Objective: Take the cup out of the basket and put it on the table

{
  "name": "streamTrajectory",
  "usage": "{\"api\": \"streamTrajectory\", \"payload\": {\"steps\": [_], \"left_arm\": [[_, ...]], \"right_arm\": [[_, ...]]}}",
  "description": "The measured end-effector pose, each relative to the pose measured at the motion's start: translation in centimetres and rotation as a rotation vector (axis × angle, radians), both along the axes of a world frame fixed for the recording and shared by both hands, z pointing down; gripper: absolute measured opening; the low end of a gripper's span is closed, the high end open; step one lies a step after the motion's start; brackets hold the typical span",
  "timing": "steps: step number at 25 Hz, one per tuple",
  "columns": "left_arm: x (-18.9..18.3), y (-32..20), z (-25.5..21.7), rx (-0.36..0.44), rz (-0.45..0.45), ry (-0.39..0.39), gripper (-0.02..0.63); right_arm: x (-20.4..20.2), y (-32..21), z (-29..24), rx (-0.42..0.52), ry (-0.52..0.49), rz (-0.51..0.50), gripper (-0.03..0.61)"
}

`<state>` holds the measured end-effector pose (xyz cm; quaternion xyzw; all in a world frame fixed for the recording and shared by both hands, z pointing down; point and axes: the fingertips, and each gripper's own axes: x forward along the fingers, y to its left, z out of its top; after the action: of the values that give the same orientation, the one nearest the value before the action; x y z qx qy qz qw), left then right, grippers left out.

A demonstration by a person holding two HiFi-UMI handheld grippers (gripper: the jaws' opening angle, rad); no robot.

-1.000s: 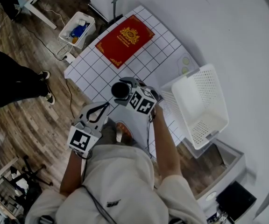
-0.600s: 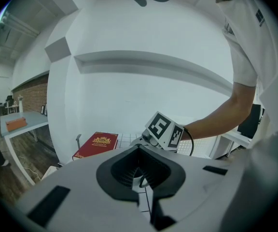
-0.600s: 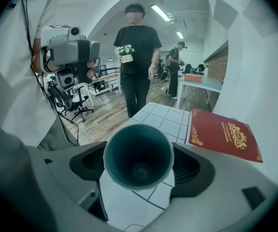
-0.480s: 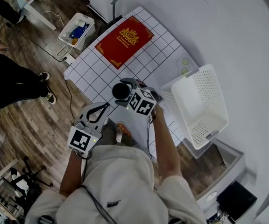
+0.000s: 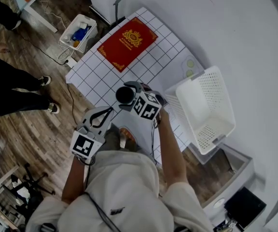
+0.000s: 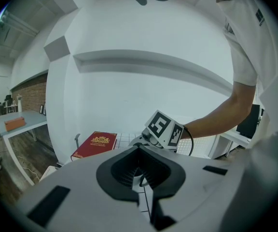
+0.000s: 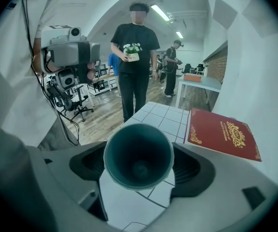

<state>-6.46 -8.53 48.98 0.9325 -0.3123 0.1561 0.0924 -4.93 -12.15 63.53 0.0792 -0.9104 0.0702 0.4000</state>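
Two grippers were held out in front of the person's white shirt (image 5: 122, 178), one in each hand. The left gripper (image 5: 102, 114) was the nearer one, low and just off the near edge of the table (image 5: 175, 64), over the wood floor (image 5: 37, 129). Its jaws were closed together at the tips with nothing between them.

A little farther out, the right gripper (image 5: 127, 96) was over the checked sheet (image 5: 151, 66) that covered the table, and its jaws were clamped on the cup (image 7: 139, 151), one pad against each side. The cup was dark teal, with its open mouth turned back toward the gripper's camera so that the inside showed. It was outside the basket (image 5: 216, 88) and well to the left of it. Whether its base touched the sheet could not be told.

The white basket with holes in its walls stood at the right side of the table, beside the person's right arm (image 5: 170, 149). Beyond the cup a red book (image 5: 127, 41) with a gold crest lay flat on the sheet near the far left corner.

Past the table a small white bin (image 5: 78, 30) stood on the floor, and a person in black (image 7: 135, 37) stood there holding a small potted plant (image 7: 132, 51)
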Motion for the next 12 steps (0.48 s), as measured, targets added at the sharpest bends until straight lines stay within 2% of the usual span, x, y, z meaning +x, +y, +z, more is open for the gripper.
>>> {"api": "streamTrajectory", "payload": {"steps": [5,12], "left_arm": [[0.1,0.0,-0.1,0.009,0.008,0.002,0.009],[0.3,0.0,0.0,0.01,0.02,-0.001,0.009]], "right_arm": [[0.1,0.0,-0.2,0.002,0.01,-0.001,0.382],[0.0,-0.5,-1.6,0.017,-0.029,0.014,0.382]]}}
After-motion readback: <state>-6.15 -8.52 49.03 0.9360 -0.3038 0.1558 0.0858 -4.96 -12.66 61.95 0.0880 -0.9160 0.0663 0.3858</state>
